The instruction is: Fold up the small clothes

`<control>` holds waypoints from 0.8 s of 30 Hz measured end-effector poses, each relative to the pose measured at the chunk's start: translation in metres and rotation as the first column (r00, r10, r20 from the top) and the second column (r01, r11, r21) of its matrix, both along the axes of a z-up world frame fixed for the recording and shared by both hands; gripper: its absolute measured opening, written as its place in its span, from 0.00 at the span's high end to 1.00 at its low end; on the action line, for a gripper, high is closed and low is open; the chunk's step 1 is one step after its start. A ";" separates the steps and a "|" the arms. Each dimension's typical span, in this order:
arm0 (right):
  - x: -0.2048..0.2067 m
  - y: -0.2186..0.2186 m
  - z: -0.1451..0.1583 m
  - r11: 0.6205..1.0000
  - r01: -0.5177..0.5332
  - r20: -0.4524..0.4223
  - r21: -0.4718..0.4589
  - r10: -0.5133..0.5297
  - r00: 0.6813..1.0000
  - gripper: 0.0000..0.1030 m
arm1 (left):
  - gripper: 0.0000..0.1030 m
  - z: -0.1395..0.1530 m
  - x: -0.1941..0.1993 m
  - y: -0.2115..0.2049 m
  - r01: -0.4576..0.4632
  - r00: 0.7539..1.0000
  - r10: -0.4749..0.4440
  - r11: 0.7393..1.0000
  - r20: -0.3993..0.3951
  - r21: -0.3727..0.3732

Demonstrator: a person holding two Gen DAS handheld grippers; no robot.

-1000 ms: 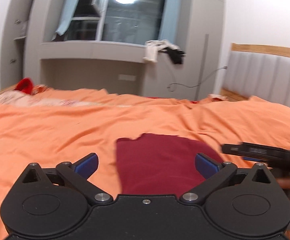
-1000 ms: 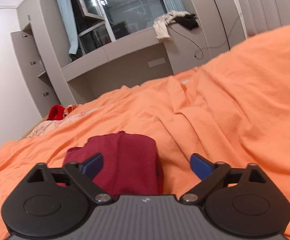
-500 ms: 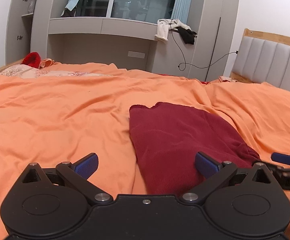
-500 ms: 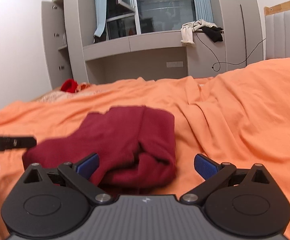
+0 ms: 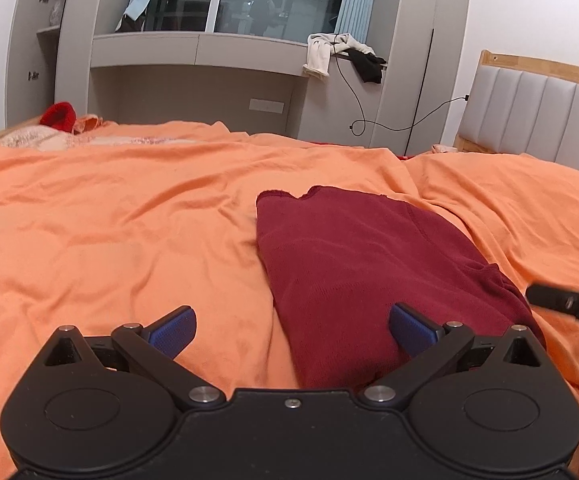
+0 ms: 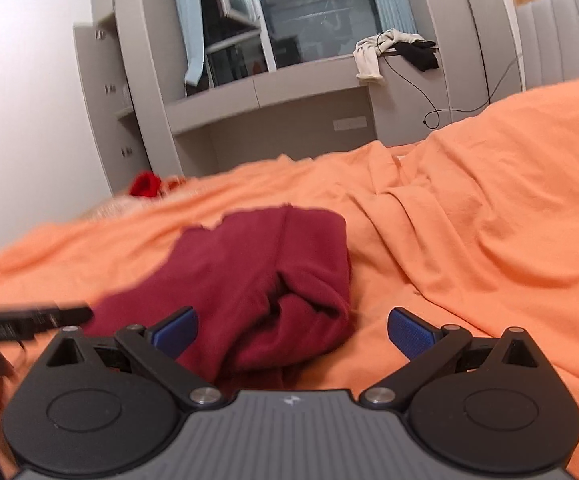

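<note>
Now one folded maroon garment (image 5: 361, 264) on orange bedcover (image 5: 109, 220), two claws, left claw (image 5: 292, 330), right claw (image 6: 292, 328), both apart.

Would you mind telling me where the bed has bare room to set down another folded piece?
The orange sheet lies bare left of the maroon garment, up to the red item at the far corner. Right of the garment, a rumpled strip runs toward the headboard. The right gripper crowds the garment's near-right corner.
</note>
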State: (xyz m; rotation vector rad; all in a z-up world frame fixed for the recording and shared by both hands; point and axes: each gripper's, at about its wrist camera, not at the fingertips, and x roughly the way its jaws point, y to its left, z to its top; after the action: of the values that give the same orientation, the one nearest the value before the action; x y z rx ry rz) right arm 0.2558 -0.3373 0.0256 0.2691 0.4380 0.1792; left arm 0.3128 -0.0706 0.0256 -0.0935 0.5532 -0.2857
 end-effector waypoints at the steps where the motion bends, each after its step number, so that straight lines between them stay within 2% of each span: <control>1: 0.001 -0.004 0.000 1.000 0.010 0.012 0.026 -0.010 1.000 0.00 | 0.00 -0.001 0.000 0.000 0.000 1.000 0.000 1.000 -0.002 -0.004; 5: 0.017 -0.030 -0.004 0.979 0.036 0.019 0.198 -0.041 0.999 0.02 | 0.00 -0.003 -0.002 -0.003 0.000 1.000 0.000 1.000 0.011 0.006; 7: 0.032 -0.042 -0.010 0.958 0.051 -0.016 0.284 -0.048 0.999 0.14 | 0.00 -0.004 -0.002 -0.004 0.002 1.000 -0.003 1.000 0.017 0.008; 9: 0.046 -0.051 -0.015 0.945 0.076 -0.041 0.317 -0.066 0.997 0.25 | 0.00 -0.006 -0.003 -0.004 0.007 1.000 -0.007 1.000 0.019 0.009; 10: 0.050 -0.050 -0.019 0.945 0.094 -0.046 0.313 -0.083 0.995 0.28 | 0.00 -0.006 -0.003 -0.004 0.010 1.000 -0.010 1.000 0.020 0.010; 12: 0.061 -0.050 -0.025 0.949 0.107 -0.065 0.297 -0.092 0.994 0.52 | 0.00 -0.006 -0.004 -0.003 0.015 1.000 -0.015 1.000 0.021 0.010; 15: 0.073 -0.043 -0.033 0.960 0.088 -0.083 0.267 -0.068 0.994 0.70 | 0.00 -0.007 -0.003 -0.002 0.020 1.000 -0.020 1.000 0.018 0.003; 20: 0.075 -0.026 -0.028 0.981 0.036 -0.031 0.192 -0.031 0.999 0.85 | 0.00 -0.007 -0.005 -0.003 0.023 1.000 -0.023 1.000 0.020 0.008; 24: 0.071 -0.003 -0.015 0.997 -0.019 0.033 0.078 0.016 0.999 0.86 | 0.00 -0.008 -0.006 -0.004 0.025 0.999 -0.025 1.000 0.025 0.015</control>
State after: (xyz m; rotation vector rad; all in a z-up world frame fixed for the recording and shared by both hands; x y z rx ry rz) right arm 0.3263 -0.3399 0.0108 0.3385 0.4015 0.2177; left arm 0.3070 -0.0745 0.0178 -0.0689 0.5317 -0.3070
